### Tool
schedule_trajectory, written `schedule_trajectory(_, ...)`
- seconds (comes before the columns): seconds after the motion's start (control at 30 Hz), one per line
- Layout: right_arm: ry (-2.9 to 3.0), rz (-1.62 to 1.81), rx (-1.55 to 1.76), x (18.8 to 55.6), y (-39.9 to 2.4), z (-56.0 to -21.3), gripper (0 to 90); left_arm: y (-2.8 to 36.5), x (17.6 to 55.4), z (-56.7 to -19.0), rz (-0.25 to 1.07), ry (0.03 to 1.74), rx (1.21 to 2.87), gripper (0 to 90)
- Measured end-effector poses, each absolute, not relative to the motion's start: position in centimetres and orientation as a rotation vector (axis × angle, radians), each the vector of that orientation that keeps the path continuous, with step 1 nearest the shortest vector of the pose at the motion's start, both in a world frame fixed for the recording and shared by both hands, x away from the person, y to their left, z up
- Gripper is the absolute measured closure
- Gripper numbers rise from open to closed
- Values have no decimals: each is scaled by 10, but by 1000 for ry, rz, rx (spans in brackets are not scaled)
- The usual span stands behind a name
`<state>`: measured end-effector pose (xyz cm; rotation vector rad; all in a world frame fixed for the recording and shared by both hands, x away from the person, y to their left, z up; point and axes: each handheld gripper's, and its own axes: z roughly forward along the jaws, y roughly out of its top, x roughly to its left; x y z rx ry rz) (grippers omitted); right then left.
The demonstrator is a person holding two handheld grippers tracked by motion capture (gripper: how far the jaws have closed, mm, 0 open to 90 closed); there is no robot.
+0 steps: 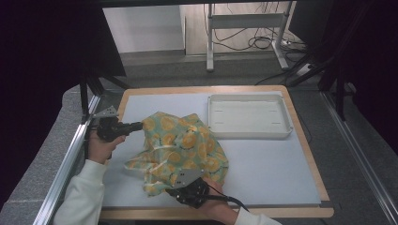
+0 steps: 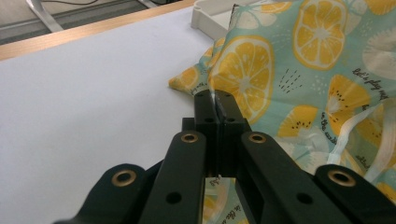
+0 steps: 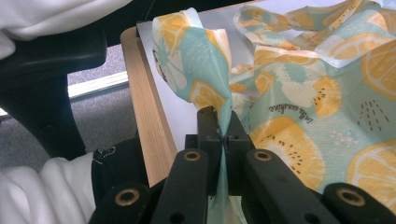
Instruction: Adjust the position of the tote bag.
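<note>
So there's a lemon-print cloth (image 1: 180, 150) bunched up on the pale worktop (image 1: 267, 164), sitting left of centre with a white tray (image 1: 248, 117) just behind it to the right. The tray's near left corner looks about touching the cloth, but the fabric bulges up there so I can't really tell.

The left tool (image 1: 141, 125) comes in from the left edge and is pinched tight on the cloth's left corner. In the left gripper view (image 2: 215, 100) the jaws are pressed together with a thin sliver of fabric squeezed between them, and a bit of it pokes out lower down between the arms.

The right tool (image 1: 176, 180) is at the near edge of the worktop, mostly buried under the grey plate and the cloth from above, so the tips are hard to make out there. The right gripper view (image 3: 223, 122) sorts it out: jaws closed on a fold of the cloth, which stands up from the pinch in a twisted peak and also hangs down between the arms.

Stuff that's hidden: how the cloth is folded underneath, and whatever shape it actually is. A white strap or ribbon (image 2: 373, 140) runs across it, cut off at the frame edge. The small printed lettering is too tiny to read. A white sleeve (image 1: 84, 197) is cropped at the bottom left.
</note>
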<state>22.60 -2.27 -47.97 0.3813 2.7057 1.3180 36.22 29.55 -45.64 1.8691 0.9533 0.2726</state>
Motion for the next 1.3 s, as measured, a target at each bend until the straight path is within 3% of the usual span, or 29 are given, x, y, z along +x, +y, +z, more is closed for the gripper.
schedule_trajectory(0.63,2551,1443,395,227,-46,-443,888,306,359,-447,177,917,1744,900)
schedule_trajectory(0.9,2444,1502,397,224,-63,-417,888,307,351,-434,189,879,1718,900)
schedule_trajectory(1.3,2410,1546,429,231,-71,-404,888,305,353,-418,192,862,1690,900)
